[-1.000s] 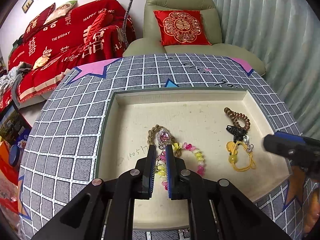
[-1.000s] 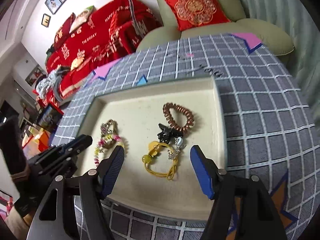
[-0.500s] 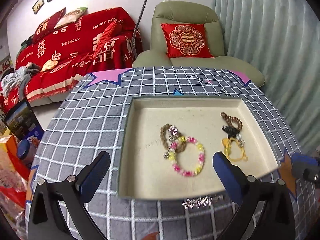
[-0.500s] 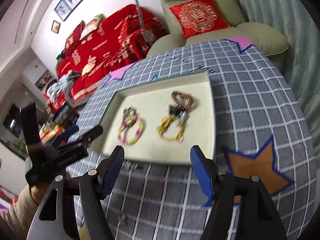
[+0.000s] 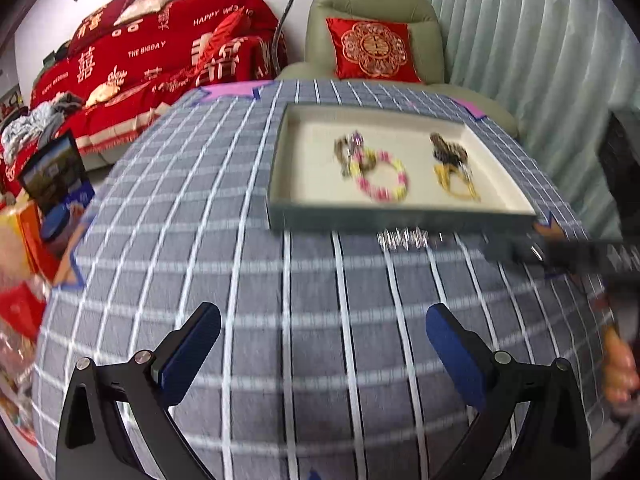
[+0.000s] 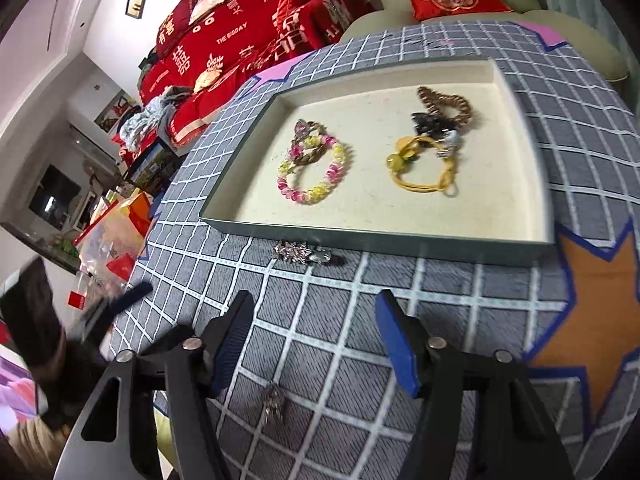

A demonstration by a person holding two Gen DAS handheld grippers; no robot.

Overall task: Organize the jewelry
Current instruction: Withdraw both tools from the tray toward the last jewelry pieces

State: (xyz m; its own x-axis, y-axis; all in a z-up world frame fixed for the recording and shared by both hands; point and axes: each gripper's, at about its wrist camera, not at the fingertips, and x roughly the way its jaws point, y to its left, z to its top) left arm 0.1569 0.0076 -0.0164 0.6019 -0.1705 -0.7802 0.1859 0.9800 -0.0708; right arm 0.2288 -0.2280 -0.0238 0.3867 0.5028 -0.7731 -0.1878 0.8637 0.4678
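Observation:
A cream tray (image 6: 516, 216) (image 5: 400, 220) sits on the grey checked tablecloth. In it lie a pink and yellow bead bracelet (image 6: 312, 172) (image 5: 384, 178), a yellow cord bracelet (image 6: 424, 164) (image 5: 456, 178) and a brown coil band (image 6: 444, 100). A silver hair clip (image 6: 306, 254) (image 5: 404, 238) lies on the cloth just in front of the tray. A small metal piece (image 6: 274, 402) lies between my right fingers. My right gripper (image 6: 316, 332) is open and empty above the cloth. My left gripper (image 5: 320, 344) is open and empty, well back from the tray.
A green armchair with a red cushion (image 5: 372, 50) and a sofa with a red cover (image 5: 160, 56) stand behind the table. Boxes and bags (image 6: 116, 236) lie on the floor to the left. An orange star patch (image 6: 600, 312) marks the cloth at right.
My left gripper opened, let go of the bead bracelet in the tray and pulled back. My right gripper also drew back from the tray, staying open.

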